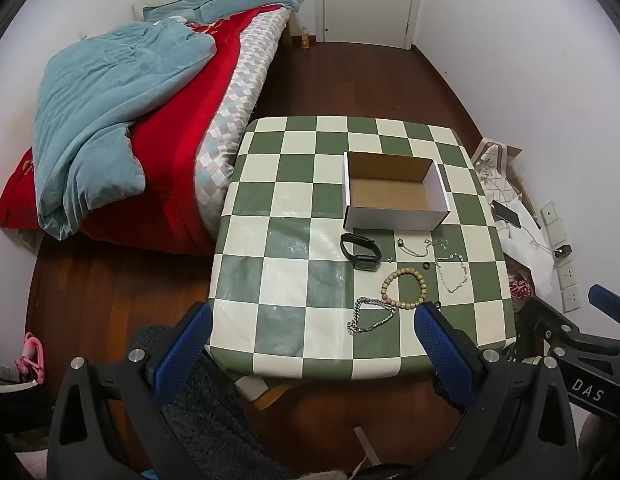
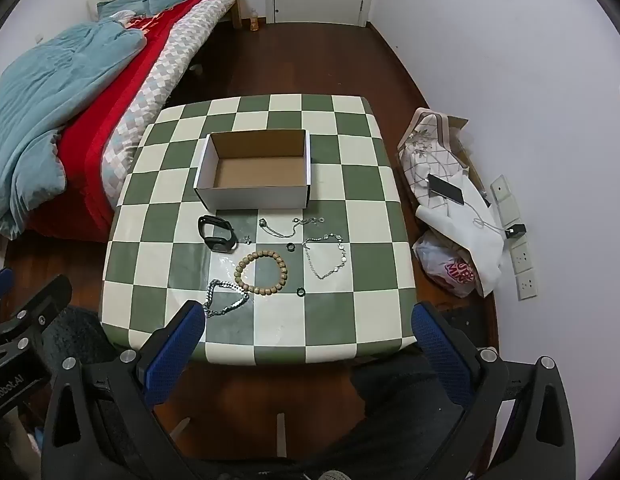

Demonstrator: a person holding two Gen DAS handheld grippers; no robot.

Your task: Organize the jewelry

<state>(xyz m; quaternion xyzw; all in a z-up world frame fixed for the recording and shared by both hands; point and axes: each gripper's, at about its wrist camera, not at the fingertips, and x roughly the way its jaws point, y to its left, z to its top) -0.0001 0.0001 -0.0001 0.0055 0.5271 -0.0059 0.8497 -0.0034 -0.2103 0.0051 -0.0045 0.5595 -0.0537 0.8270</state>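
An empty white cardboard box stands on the checkered table. In front of it lie a black smart band, a wooden bead bracelet, a thick silver chain, thin silver chains and small dark rings. My left gripper is open above the table's near edge. My right gripper is open, likewise held back from the jewelry. Both are empty.
A bed with blue and red bedding stands left of the table. Bags, a phone and wall sockets are on the right by the wall. A closed white door is at the back. The floor is dark wood.
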